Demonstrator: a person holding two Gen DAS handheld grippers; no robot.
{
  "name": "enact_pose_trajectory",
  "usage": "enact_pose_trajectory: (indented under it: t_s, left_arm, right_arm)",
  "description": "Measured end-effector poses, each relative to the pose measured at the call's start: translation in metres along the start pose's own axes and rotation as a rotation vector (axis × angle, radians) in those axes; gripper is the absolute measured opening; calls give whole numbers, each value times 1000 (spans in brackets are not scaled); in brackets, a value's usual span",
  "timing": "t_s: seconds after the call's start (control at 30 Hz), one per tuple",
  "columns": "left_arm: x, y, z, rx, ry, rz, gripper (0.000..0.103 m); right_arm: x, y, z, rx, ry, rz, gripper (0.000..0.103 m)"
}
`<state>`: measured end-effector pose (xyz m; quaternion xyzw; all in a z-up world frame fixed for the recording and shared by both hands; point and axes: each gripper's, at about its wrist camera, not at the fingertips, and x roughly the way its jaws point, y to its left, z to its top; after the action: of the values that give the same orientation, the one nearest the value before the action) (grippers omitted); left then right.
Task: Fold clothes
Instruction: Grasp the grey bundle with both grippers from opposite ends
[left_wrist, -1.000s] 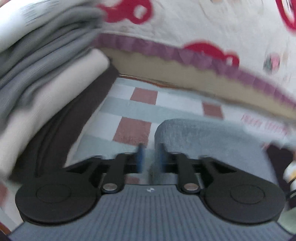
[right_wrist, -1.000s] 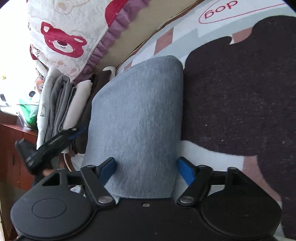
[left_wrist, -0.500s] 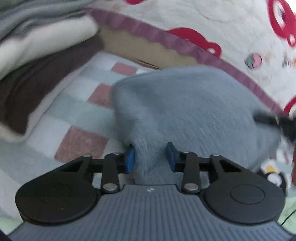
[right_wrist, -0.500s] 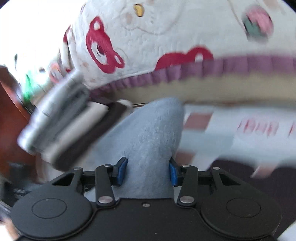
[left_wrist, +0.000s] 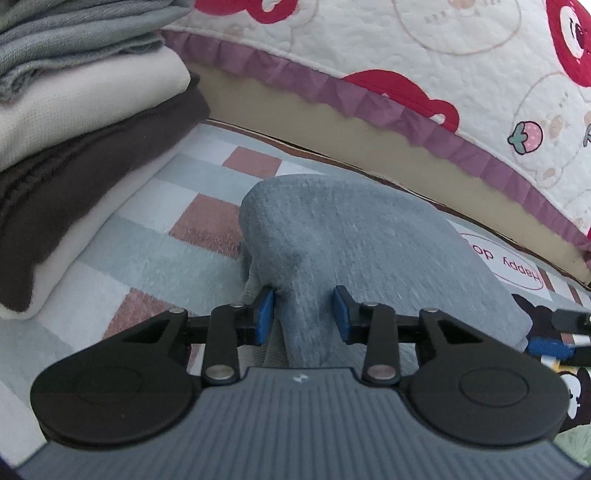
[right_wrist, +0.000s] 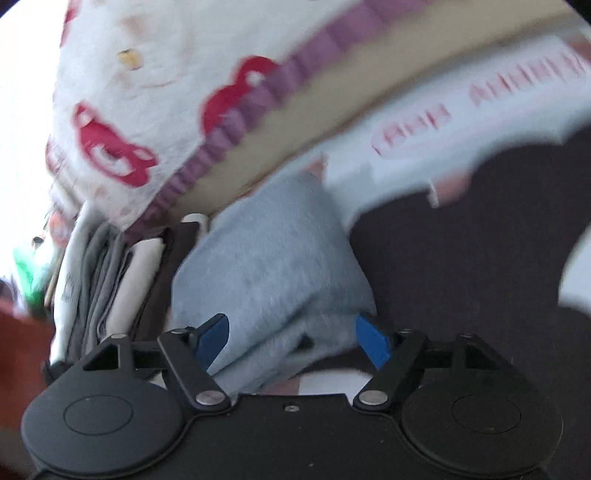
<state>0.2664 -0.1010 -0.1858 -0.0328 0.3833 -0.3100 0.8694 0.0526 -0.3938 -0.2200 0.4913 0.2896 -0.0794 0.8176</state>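
Observation:
A folded grey fleece garment (left_wrist: 362, 243) lies on the checked mat (left_wrist: 159, 236), just right of a stack of folded clothes (left_wrist: 74, 122). My left gripper (left_wrist: 303, 314) is shut on the garment's near edge, and the cloth bunches between its blue pads. My right gripper (right_wrist: 293, 339) stands open, with the same grey garment (right_wrist: 266, 266) lying loose between its spread fingers. One blue fingertip (left_wrist: 546, 345) of the right gripper shows at the right edge of the left wrist view. The right wrist view is blurred.
A quilt with red bears and a purple frill (left_wrist: 406, 55) hangs over the mat's far side. The stack (right_wrist: 99, 284) holds grey, cream and dark brown pieces. A dark garment (right_wrist: 461, 258) lies spread on the mat to the right. A brown cabinet edge (right_wrist: 18, 343) shows far left.
My right gripper has opened and let go of the grey garment. My left gripper closed on it half a second ago and still holds it. The garment now rests beside the stack.

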Motion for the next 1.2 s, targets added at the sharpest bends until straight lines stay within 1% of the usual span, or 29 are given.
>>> enact_pose_trajectory:
  t_s: [0.03,0.1,0.17,0.2,0.27,0.37,0.4,0.43,0.47,0.53,0.57,0.6,0.67,0.77,0.83,0.87,0.93,0.97,1.0,1.03,1.1,1.2]
  left_arm:
    - [0,1,-1,-8,-1,-1,42]
    - [1,4,-3,-24,-2,-2,44]
    - [0,11,-2,-76,5,-24,45]
    - [0,14,-2,-103,10,-37,45]
    - [0,16,-2,-118,6,-47,45]
    - [-3,16,-4,-125,-18,-62,42]
    - [-4,16,-5,-132,-24,-71,41]
    - [-5,16,-6,-130,-27,-76,41]
    - [-5,16,-6,-124,-29,-78,41]
    - [-5,17,-7,-120,-29,-82,41]
    - [-5,17,-7,-121,-29,-86,40]
    - [-5,16,-8,-116,-28,-82,38]
    - [-7,14,-9,-104,-26,-60,38]
    - [-8,18,-13,-131,-26,-51,39]
    - [-8,20,-14,-165,-30,-59,40]
    - [-6,19,-14,-163,-31,-56,40]
    - [-4,12,-15,-123,-34,-31,40]
    - [-4,8,-15,-101,-37,-21,40]
    - [-4,6,-16,-81,-37,-20,40]
    - [-3,5,-15,-71,-35,-24,40]
    - [-2,10,-14,-93,-30,-34,42]
    - [2,22,-17,-175,-20,-65,44]
  right_arm:
    - [3,-2,-3,37,12,-5,80]
    - [13,-6,-7,113,20,1,80]
    - [24,-11,-12,158,22,3,82]
    - [30,-12,-15,170,18,1,84]
    - [35,-12,-18,167,-27,12,89]
    - [42,-12,-24,162,-96,29,91]
    - [45,-13,-26,161,-118,34,94]
    - [47,-13,-28,159,-141,40,94]
    - [47,-3,-27,80,-153,21,92]
    - [45,15,-26,-79,-178,-16,75]
    - [45,25,-26,-159,-189,-34,64]
    - [44,34,-25,-239,-201,-53,57]
    - [43,53,-24,-398,-224,-89,54]
    - [47,68,-18,-553,-214,-127,54]
    - [55,59,-6,-535,-194,-156,56]
    - [55,51,-6,-492,-185,-154,57]
    - [55,37,-4,-404,-167,-148,67]
    - [55,29,-3,-360,-158,-145,78]
    - [55,22,-3,-316,-149,-142,86]
    - [53,13,-3,-270,-140,-118,87]
    - [52,-1,-3,-196,-121,-69,88]
    - [62,-8,2,-153,-129,-22,93]
